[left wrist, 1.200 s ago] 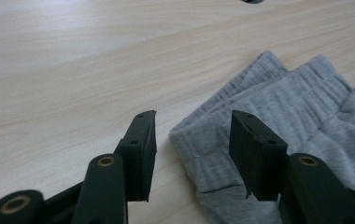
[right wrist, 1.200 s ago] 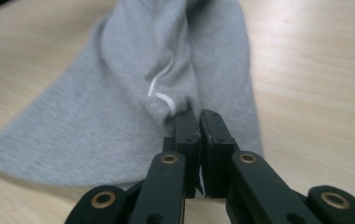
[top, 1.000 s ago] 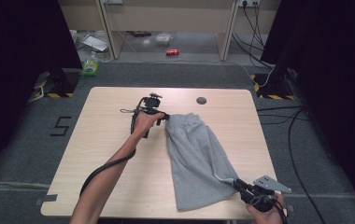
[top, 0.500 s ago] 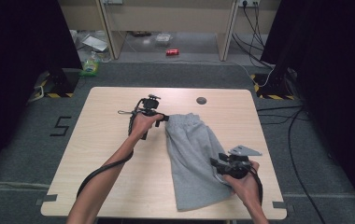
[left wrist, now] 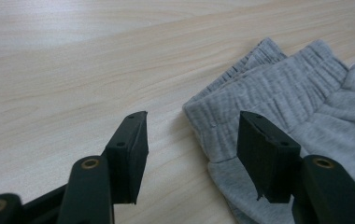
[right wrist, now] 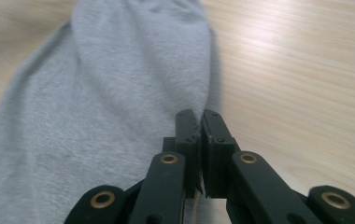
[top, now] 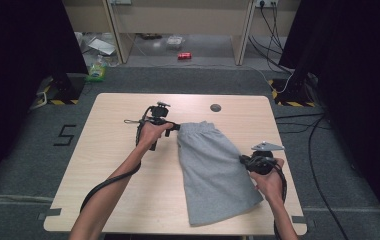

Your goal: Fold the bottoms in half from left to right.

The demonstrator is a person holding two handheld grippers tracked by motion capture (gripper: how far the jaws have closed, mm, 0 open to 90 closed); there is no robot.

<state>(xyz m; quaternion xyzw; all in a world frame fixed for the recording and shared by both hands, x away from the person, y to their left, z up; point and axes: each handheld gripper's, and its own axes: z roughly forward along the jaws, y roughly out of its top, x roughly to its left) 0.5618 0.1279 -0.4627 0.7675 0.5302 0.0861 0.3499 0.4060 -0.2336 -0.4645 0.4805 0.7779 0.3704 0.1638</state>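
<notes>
- Two tongs are worked on grey shorts (top: 213,170) laid flat on the desk (top: 113,170).
- Left tongs (left wrist: 192,140) have just been opening, the waistband corner between them unpinched.
- Right tongs (right wrist: 199,123) are clamped on the side edge, likely for folding.

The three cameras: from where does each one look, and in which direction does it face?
High view: above the person's side, facing forward and down on the table; both forearms, left gripper and right gripper show.
Left gripper view: rides the left gripper, looking along its open jaws at the waistband corner of the grey shorts.
Right gripper view: rides the right gripper, jaws shut on the shorts' side edge.
Shared: all three show the grey shorts on the wooden table.
</notes>
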